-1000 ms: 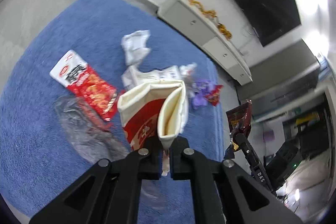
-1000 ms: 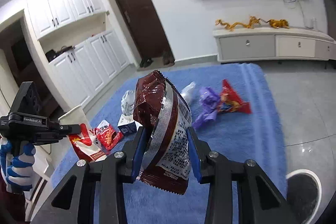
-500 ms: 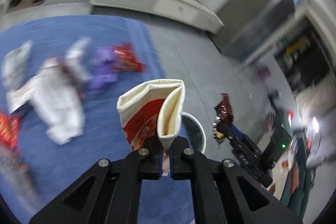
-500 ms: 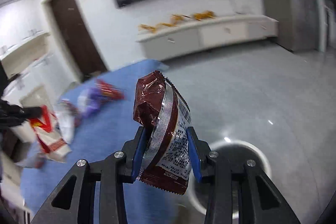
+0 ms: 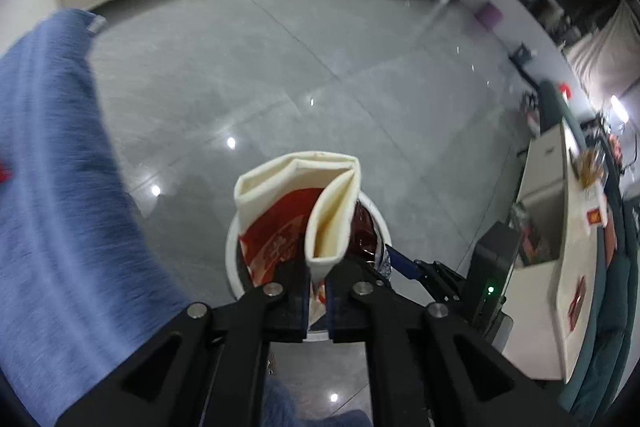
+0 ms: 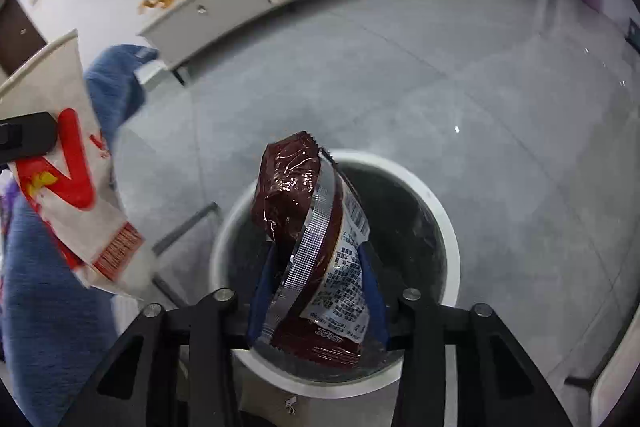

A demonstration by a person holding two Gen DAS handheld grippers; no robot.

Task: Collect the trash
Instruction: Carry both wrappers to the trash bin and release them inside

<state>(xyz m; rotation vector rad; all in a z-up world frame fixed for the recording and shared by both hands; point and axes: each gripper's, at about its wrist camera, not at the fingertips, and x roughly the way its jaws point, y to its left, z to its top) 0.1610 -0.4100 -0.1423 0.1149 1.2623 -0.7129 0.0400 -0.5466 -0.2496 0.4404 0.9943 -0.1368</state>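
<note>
**Both wrappers held over bin, release pending**

Right tongs (image 6: 316,291) clamp the brown snack wrapper (image 6: 304,211) directly above the white round trash bin (image 6: 448,227). Left tongs (image 5: 317,283) pinch the folded red-and-white paper bag (image 5: 296,203) over the bin's near rim (image 5: 230,255). Risk: the bag is wide and light; released off-centre, it may catch the rim and drop onto the grey tile floor (image 5: 280,67) or blue rug (image 5: 60,187).
</note>
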